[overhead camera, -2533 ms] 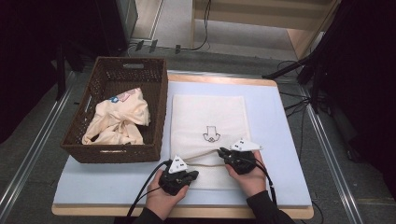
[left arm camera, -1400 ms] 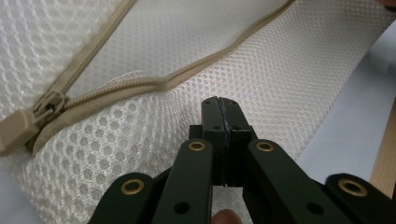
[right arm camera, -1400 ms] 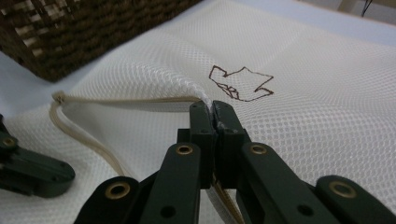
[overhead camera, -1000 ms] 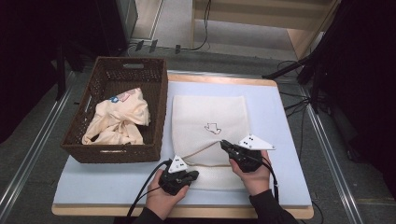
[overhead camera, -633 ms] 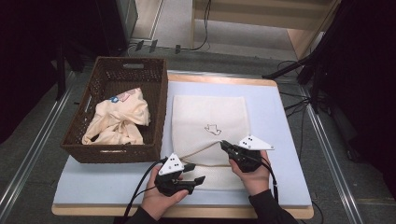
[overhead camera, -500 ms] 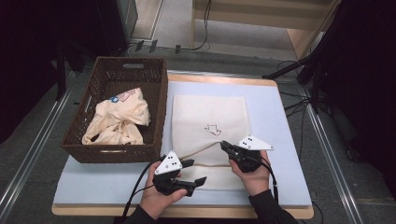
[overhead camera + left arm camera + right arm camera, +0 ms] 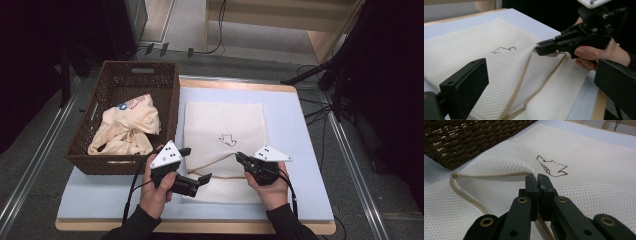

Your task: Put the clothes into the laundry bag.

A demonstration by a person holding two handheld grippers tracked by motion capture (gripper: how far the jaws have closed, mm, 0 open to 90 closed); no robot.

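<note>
Cream mesh laundry bag lies flat on the pale blue mat, just beside the wicker basket that holds a crumpled cream garment. Its zipper is undone. The right gripper is clenched on the upper layer of the bag at the zipper edge and lifts it, probably to keep the mouth open. The left gripper has its jaws wide apart and holds nothing, over the near part of the bag; perhaps it is free to fetch the garment.
</note>
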